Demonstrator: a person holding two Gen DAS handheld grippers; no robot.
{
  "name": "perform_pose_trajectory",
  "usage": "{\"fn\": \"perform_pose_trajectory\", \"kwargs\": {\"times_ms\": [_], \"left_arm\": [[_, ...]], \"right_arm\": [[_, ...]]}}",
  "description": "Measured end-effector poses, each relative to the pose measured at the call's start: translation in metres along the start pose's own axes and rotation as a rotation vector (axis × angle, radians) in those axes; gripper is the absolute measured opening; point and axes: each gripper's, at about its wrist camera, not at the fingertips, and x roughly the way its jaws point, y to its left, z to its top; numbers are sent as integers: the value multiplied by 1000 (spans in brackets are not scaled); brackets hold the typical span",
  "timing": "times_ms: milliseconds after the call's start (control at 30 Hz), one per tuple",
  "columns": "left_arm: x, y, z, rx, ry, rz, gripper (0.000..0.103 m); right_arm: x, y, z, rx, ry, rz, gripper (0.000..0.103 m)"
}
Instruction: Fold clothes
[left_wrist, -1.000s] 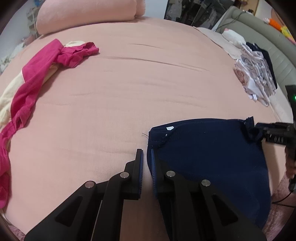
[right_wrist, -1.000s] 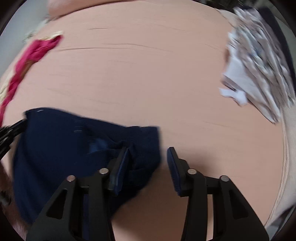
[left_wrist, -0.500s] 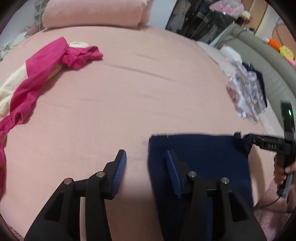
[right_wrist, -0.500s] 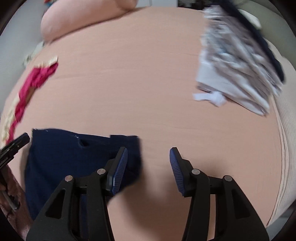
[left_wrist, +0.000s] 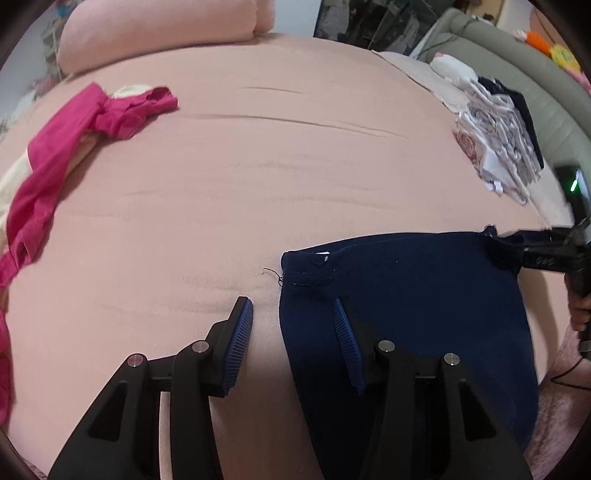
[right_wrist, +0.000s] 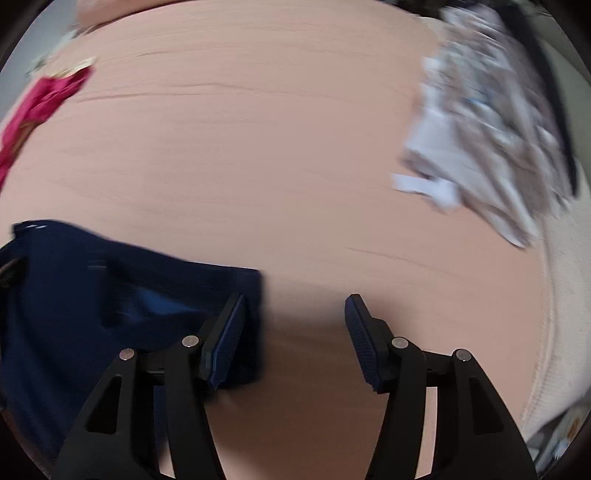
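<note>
Both tongs stand wide apart, gripping nothing — the left tongs (left_wrist: 291, 325) straddle the near left edge of the navy garment (left_wrist: 413, 306), the right tongs (right_wrist: 295, 325) sit at its right edge. It lies flat on the pink bed (left_wrist: 277, 166); a magenta garment (left_wrist: 74, 136) lies far left, folded clothes (left_wrist: 498, 147) far right.

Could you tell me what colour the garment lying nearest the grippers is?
Navy blue garment, clearest in the left wrist view.
</note>
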Motion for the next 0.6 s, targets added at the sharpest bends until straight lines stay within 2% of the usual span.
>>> {"fn": "perform_pose_trajectory", "kwargs": {"times_ms": [67,133,200,267,300,400,433,467,500,533,567,600], "left_arm": [[-1,3,0,-15,-1,-14,48],[-8,8,1,-68,-18,-52,47],[-13,23,2,-170,-30,-155,46],[-13,33,2,-219,-28,-179,46],[-12,34,1,-214,-21,-158,44],[-10,29,-2,-201,-9,-184,44],[-8,26,-2,-192,-6,-195,44],[-6,22,-1,-183,-2,-205,43],[-4,19,-1,-172,0,-210,38],[-1,17,1,-153,-3,-179,28],[0,16,3,-144,-9,-155,16],[1,15,5,-138,-16,-133,14]], "right_arm": [[-1,-23,-8,61,-1,7,54],[-13,-37,-16,119,-27,83,49],[-30,-44,-23,154,-67,177,49],[-48,-37,-29,132,-118,285,50],[-56,-31,-32,113,-134,326,51],[-67,-4,-34,35,-143,420,59],[-62,14,-23,5,-126,409,59],[-48,33,9,-19,-100,356,59],[-34,44,30,-27,-73,296,59],[-24,42,30,1,-55,279,58],[-16,37,30,52,-46,293,58],[-13,31,30,101,-54,299,56]]}}
